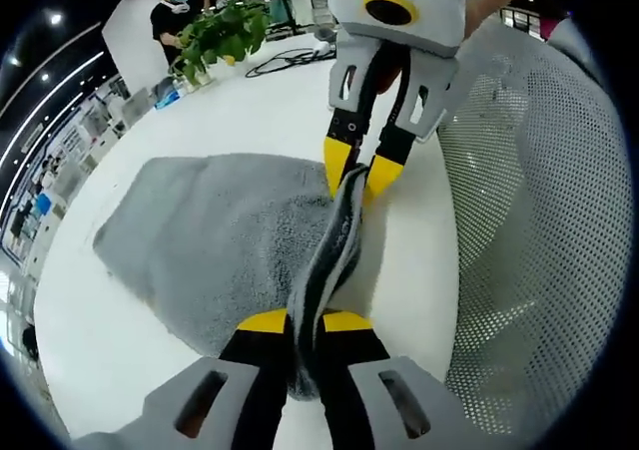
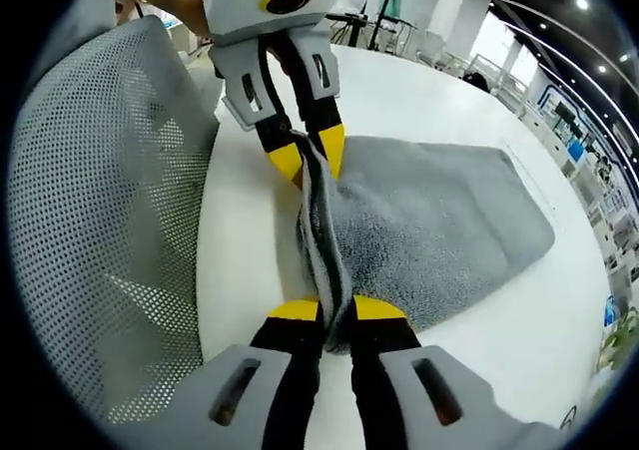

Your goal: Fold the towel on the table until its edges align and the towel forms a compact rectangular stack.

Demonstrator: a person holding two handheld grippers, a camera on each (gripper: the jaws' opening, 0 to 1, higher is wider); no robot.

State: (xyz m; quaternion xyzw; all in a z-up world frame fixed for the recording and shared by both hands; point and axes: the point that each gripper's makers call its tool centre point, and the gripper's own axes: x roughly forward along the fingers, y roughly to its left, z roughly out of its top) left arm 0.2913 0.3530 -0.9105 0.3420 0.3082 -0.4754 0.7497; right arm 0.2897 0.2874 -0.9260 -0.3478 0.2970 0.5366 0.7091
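On table (image 1: 120,360): left hand-held gripper (image 1: 305,320) and right hand-held gripper (image 2: 336,308) both clamped on grey towel (image 1: 210,240) edge; pinched hem hidden between jaws

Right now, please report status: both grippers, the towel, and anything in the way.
Left gripper and right gripper both shut on towel edge, stretched between them. Rest of towel flat on table. Mesh chair back close beside.

1. The left gripper view is aimed close along the towel (image 1: 215,235) edge toward the right hand-held gripper (image 1: 361,175).
2. The right gripper view is aimed back at the left hand-held gripper (image 2: 308,157).
3. Towel, counter (image 1: 250,106) and mesh chair (image 1: 539,221) are shared.
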